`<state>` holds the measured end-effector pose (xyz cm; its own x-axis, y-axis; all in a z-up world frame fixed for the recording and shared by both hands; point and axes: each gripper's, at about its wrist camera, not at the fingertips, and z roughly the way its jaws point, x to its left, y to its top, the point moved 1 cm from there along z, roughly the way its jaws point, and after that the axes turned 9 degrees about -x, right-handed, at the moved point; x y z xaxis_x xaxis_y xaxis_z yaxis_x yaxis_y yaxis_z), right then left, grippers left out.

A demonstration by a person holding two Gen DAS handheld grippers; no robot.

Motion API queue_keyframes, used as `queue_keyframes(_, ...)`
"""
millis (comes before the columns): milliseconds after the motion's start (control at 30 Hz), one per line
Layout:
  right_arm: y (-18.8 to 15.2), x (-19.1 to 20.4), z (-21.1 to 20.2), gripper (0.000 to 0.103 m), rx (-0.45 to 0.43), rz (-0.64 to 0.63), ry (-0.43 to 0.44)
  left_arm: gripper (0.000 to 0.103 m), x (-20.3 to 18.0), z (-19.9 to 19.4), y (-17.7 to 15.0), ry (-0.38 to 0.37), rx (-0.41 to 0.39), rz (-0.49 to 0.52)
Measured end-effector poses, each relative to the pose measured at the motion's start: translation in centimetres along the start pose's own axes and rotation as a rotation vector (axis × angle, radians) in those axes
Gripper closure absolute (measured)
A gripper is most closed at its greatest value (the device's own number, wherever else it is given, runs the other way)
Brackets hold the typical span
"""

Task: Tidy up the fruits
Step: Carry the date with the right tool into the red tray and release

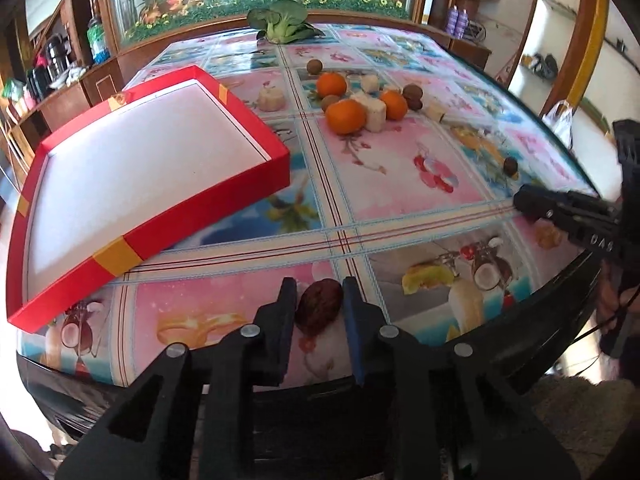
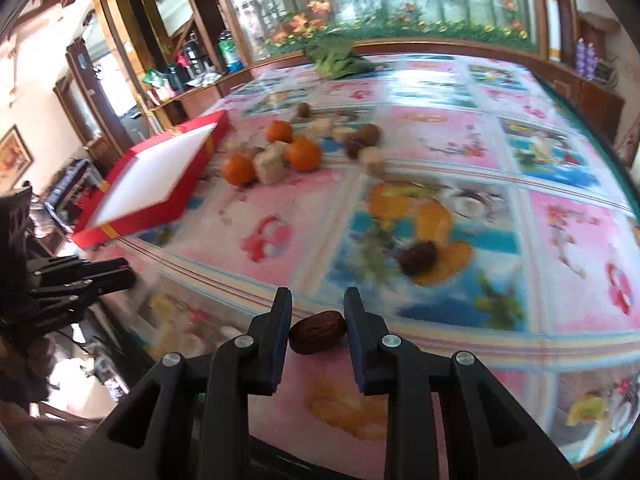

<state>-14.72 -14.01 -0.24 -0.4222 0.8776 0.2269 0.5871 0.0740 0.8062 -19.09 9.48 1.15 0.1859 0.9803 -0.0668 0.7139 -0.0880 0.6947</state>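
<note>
Pick-up step: left gripper (image 1: 319,312) clamps a red date (image 1: 319,309); right gripper (image 2: 318,332) pinches another date (image 2: 317,332). Next, carry both into red box (image 1: 208,216).

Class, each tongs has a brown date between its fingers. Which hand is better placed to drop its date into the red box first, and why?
Left. The left tongs grip their date right beside the red box; from the right tongs, with their date, the box lies farther off across the table.
</note>
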Motion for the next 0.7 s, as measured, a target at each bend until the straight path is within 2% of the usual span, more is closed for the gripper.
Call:
queue_keyframes(167,3.1,4.3,2.5,0.077,-0.008,-0.063,0.103,0.078,1.5,-2.0,1.7,0.024,-0.076,-0.025)
queue_keyframes(267,5.4,7.4,4.7,0.078,-0.016,-0.095,0.172,0.078,3.1,-3.4,3.2,0.065,-0.141,-0.037)
queue_keyframes(400,8.5,11.7,8.4,0.078,-0.03,-0.106,0.252,0.078,6.4,-3.7,5.3,0.177,-0.194,-0.072)
queue_keyframes(467,9.7,13.9,10.4,0.078,-0.023,-0.118,0.28,0.078,7.9,-3.1,6.0,0.223,-0.188,-0.098)
queue_keyframes(533,10.1,16.0,13.0,0.078,0.023,-0.133,0.297,0.078,9.6,-2.1,6.4,0.265,-0.177,-0.137)
queue_keyframes(600,9.8,16.8,15.0,0.078,0.086,-0.127,0.313,0.078,11.0,-1.1,6.2,0.318,-0.142,-0.169)
queue_keyframes(700,8.5,17.6,16.8,0.078,0.167,-0.129,0.306,0.078,12.8,-0.3,5.2,0.346,-0.1,-0.218)
